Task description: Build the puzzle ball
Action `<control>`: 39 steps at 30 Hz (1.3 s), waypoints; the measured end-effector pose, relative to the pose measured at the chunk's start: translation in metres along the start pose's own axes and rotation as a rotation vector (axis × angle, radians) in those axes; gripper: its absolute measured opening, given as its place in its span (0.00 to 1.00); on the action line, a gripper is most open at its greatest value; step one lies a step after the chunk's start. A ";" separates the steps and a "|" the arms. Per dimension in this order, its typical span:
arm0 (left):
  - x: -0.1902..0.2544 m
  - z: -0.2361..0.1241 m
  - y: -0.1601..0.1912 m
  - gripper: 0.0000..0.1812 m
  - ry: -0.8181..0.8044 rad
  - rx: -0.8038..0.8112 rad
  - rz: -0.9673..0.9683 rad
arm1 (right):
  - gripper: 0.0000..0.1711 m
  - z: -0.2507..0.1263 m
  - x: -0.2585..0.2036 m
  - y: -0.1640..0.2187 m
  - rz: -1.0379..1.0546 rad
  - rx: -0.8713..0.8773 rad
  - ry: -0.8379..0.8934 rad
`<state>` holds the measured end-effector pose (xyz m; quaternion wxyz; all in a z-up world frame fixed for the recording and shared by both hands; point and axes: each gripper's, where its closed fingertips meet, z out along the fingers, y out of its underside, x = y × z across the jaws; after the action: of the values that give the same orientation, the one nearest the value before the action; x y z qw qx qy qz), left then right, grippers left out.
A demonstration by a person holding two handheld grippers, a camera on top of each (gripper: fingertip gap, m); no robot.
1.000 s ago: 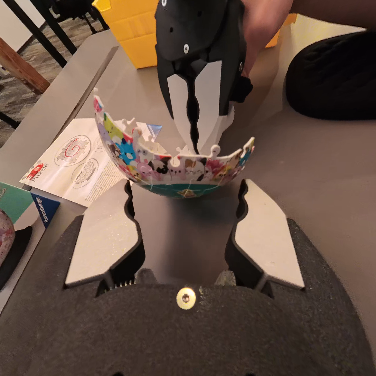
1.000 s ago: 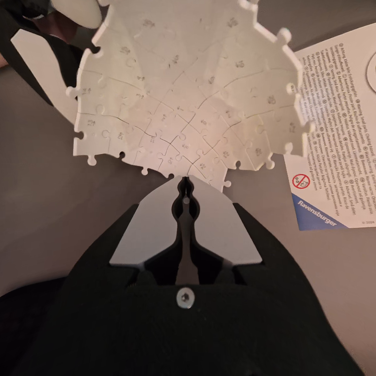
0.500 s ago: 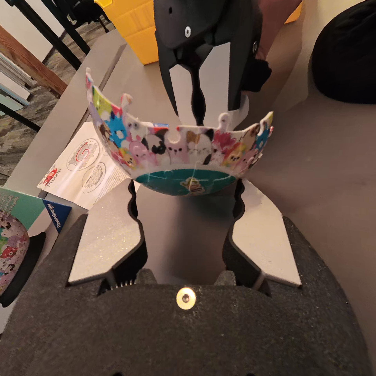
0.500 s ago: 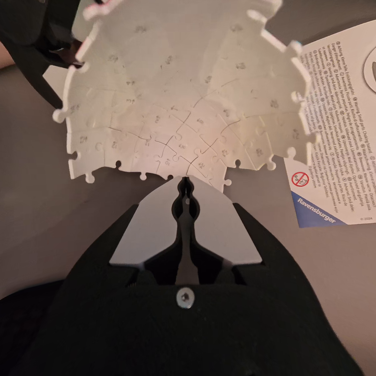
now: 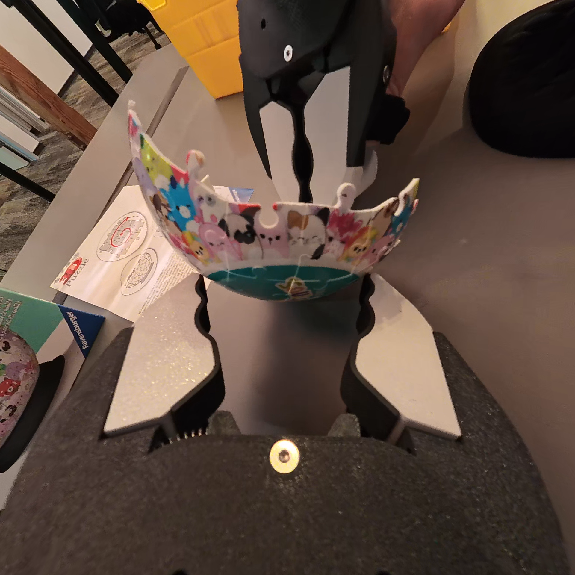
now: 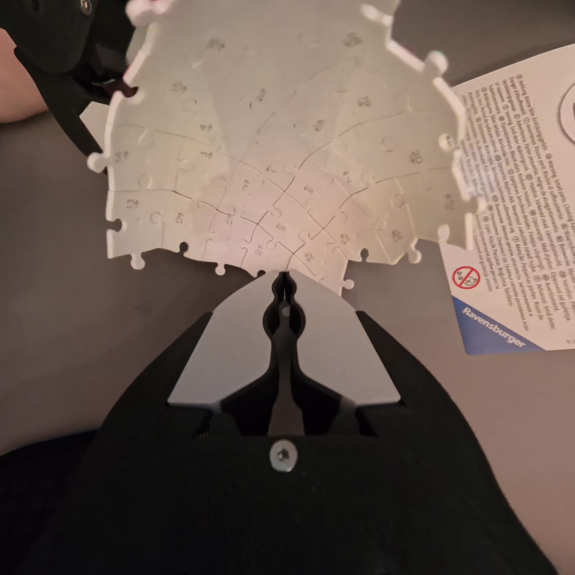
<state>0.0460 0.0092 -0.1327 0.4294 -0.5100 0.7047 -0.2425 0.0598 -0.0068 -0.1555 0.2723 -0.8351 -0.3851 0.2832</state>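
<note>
The left gripper (image 5: 281, 298) sits low over the grey table (image 5: 466, 280), pointing forward, its two fingers spread wide with nothing between them. Just ahead of its tips hangs the half-built puzzle ball (image 5: 273, 236), a colourful bowl-shaped shell lifted clear of the table, hollow side up. To its left lie the instruction sheet (image 5: 124, 249) and the puzzle box (image 5: 31, 326). Farther right, the right gripper (image 6: 284, 273) reaches down from above, its fingers pinched tight on the shell's far rim, bearing its weight.
</note>
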 end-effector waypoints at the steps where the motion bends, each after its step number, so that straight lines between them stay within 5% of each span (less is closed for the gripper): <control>1: 0.000 0.000 0.000 0.52 0.000 -0.001 0.000 | 0.01 0.000 0.001 0.000 0.011 0.005 -0.002; 27: -0.001 0.001 0.000 0.50 -0.005 -0.002 0.003 | 0.01 -0.032 0.005 0.001 -0.020 -0.041 0.124; 39: 0.001 0.001 -0.002 0.49 -0.002 0.000 0.006 | 0.01 -0.017 -0.008 0.021 -0.079 -0.099 0.032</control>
<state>0.0478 0.0074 -0.1326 0.4311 -0.5082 0.7056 -0.2407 0.0774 -0.0285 -0.1555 0.2475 -0.8362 -0.4268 0.2394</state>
